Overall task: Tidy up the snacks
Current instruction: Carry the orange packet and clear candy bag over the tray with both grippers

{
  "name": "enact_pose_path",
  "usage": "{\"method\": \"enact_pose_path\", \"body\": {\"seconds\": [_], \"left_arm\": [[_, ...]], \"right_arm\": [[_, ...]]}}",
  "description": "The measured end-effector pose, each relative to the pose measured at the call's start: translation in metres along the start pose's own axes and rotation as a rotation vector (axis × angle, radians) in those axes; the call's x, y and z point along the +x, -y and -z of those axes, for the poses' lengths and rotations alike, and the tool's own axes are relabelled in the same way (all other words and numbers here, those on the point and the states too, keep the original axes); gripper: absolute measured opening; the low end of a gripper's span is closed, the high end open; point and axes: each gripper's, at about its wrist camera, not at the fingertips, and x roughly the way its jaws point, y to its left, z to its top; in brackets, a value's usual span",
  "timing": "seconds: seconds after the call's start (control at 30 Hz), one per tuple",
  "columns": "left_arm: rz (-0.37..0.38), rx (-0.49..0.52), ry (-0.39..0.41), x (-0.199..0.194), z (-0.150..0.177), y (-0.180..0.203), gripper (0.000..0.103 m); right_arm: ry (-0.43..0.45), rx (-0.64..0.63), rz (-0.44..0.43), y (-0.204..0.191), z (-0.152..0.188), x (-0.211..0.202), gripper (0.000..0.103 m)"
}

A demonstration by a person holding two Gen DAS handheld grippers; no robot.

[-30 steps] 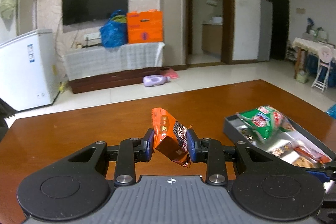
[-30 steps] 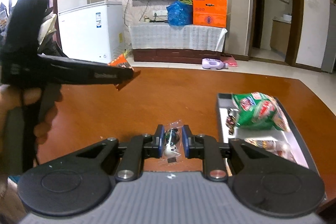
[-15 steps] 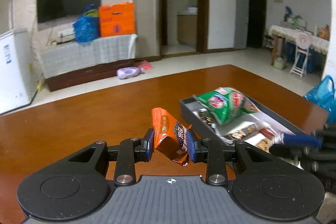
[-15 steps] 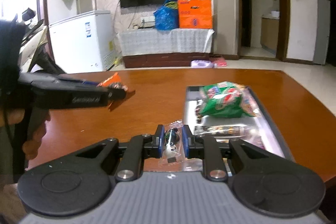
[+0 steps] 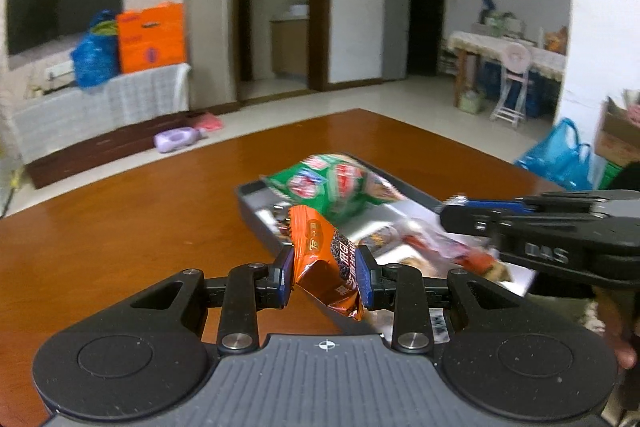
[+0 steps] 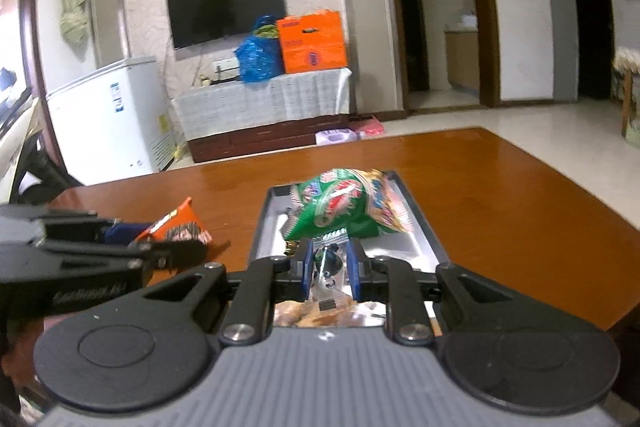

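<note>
My left gripper [image 5: 325, 277] is shut on an orange snack packet [image 5: 326, 259], held above the table just left of the grey tray [image 5: 256, 217]. My right gripper [image 6: 330, 269] is shut on a small clear-wrapped snack [image 6: 331, 273] and hovers over the near end of the tray [image 6: 424, 223]. A green snack bag [image 6: 348, 205] lies at the tray's far end, with several small packets below it. The left gripper with the orange packet [image 6: 176, 227] shows at the left of the right wrist view. The right gripper body [image 5: 560, 231] shows at the right of the left wrist view.
The brown wooden table [image 6: 500, 195] carries the tray. Its right edge and far edge fall off to a tiled floor. A white freezer [image 6: 108, 115], a TV stand with an orange box [image 6: 312, 41] and a doorway lie beyond.
Both grippers have moved toward the tray with their snacks. The right gripper went from beside the tray to over its near end. The left gripper swung right, close to the tray's left wall.
</note>
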Motion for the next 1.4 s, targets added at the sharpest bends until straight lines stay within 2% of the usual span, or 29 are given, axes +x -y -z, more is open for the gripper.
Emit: {"method": "enact_pose_path", "body": {"seconds": [0.13, 0.27, 0.53, 0.77, 1.4], "left_arm": [[0.052, 0.024, -0.017, 0.008, 0.003, 0.014, 0.033], [0.079, 0.032, -0.03, 0.016, 0.004, 0.022, 0.033], [0.066, 0.005, -0.037, 0.037, -0.002, 0.021, 0.033], [0.082, -0.013, -0.041, 0.051, -0.001, 0.02, 0.033], [0.088, -0.051, -0.024, 0.08, 0.004, 0.002, 0.031]], "right_arm": [[-0.028, 0.042, 0.004, 0.009, 0.004, 0.009, 0.018], [-0.011, 0.036, 0.008, 0.006, 0.004, 0.013, 0.018], [0.004, 0.127, 0.025, 0.013, 0.01, 0.018, 0.018], [0.004, 0.149, 0.045, 0.018, 0.012, 0.026, 0.018], [-0.012, 0.14, 0.097, 0.015, 0.014, 0.056, 0.018]]}}
